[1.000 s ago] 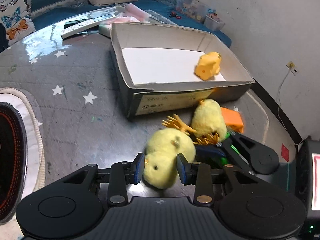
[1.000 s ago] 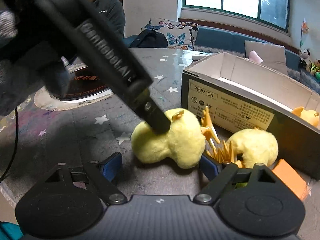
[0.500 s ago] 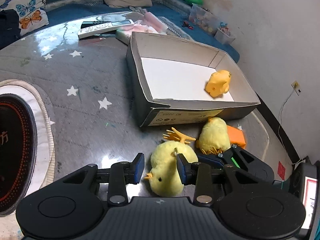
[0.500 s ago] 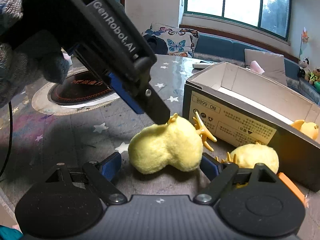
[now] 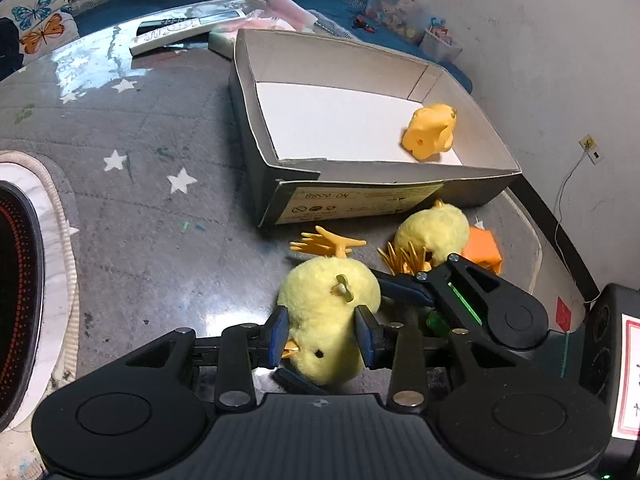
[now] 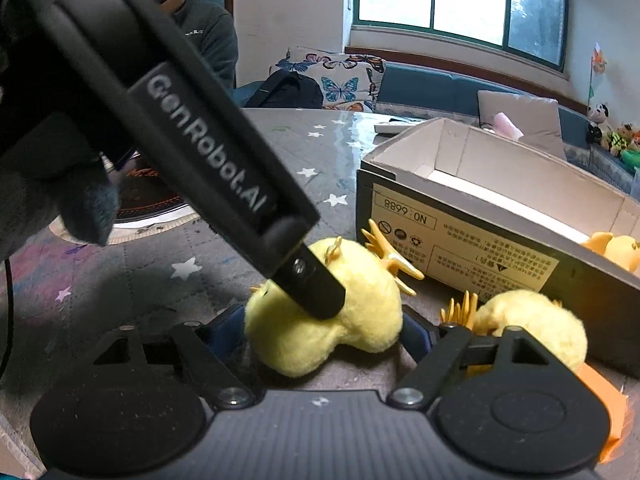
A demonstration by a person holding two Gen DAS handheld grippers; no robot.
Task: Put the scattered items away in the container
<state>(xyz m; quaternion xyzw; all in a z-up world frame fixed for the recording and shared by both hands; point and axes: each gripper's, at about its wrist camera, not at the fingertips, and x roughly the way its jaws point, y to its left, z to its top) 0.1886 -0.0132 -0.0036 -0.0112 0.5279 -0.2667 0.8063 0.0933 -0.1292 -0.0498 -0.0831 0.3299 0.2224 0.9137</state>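
Observation:
My left gripper [image 5: 320, 338] is shut on a yellow plush chick [image 5: 328, 300], pinching its head end. The same chick shows in the right wrist view [image 6: 360, 320], between the wide-open fingers of my right gripper [image 6: 320, 332], with the left gripper's finger [image 6: 312, 288] pressed into it. A second plush chick [image 5: 436, 232] lies against the front wall of the open cardboard box [image 5: 360, 200]. An orange rubber duck [image 5: 430, 132] sits inside the box at the right. An orange block [image 5: 482, 246] lies beside the second chick.
A white remote [image 5: 176, 30] and pink packets [image 5: 288, 4] lie beyond the box. A round mat with a dark disc [image 5: 20, 272] is at the left. The table edge [image 5: 540, 232] and a wall are close on the right. A sofa with cushions stands behind.
The left gripper has risen and tilted with the chick pinched in it. The right gripper has closed in around the same chick from the side, still open.

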